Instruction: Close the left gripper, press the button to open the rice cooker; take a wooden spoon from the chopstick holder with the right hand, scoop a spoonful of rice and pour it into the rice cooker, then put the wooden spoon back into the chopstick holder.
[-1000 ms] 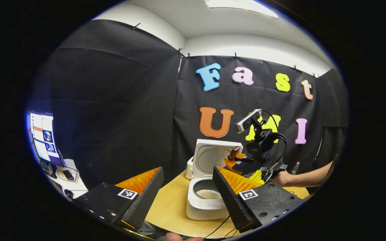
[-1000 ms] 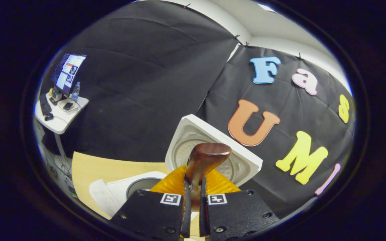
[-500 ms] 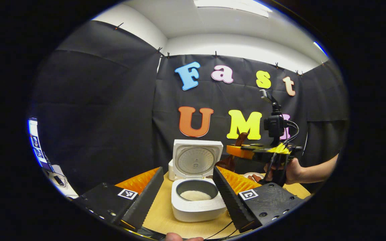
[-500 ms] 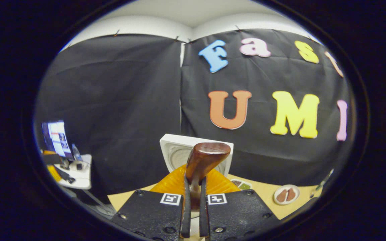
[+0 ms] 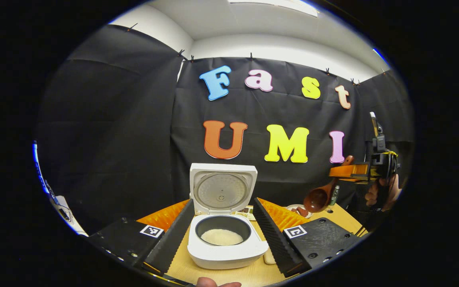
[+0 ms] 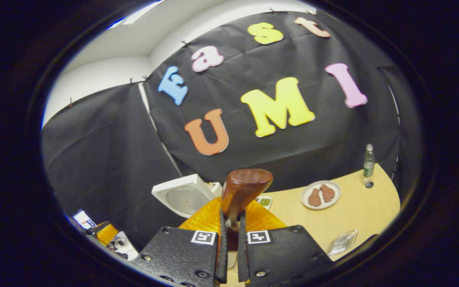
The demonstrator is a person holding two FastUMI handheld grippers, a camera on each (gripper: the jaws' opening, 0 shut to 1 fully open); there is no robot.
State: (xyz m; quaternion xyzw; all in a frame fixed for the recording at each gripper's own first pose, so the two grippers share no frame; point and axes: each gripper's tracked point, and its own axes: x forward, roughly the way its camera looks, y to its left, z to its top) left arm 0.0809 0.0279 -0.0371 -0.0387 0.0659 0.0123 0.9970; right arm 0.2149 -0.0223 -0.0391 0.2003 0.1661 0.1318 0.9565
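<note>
1. In the right gripper view, my right gripper (image 6: 229, 243) is clamped tight on the wooden spoon (image 6: 242, 190). Both fingers press its handle, and the thick dark-brown end sticks up just past the fingertips. The rest of the spoon is hidden below my fingers here.
2. In the left gripper view, my left gripper (image 5: 223, 233) is spread wide, holding nothing. The open rice cooker (image 5: 224, 243) sits on the wooden table (image 5: 217, 275) in the gap between the two fingers, not touching either.
3. The cooker is white, with its lid (image 5: 221, 190) standing upright at the back. White rice (image 5: 221, 237) lies in the bottom of its dark inner pot. The front of the cooker is cut off at the lower edge.
4. Farther right in the left gripper view, the spoon hangs bowl-down from the right gripper, above the table and well apart from the cooker. Its bowl is glossy reddish brown; I cannot tell if anything is in it.
5. Beyond, a plate (image 6: 320, 195) with two brown pieces and a green bottle (image 6: 368, 160) stand on the table. The chopstick holder is too hard to make out.
</note>
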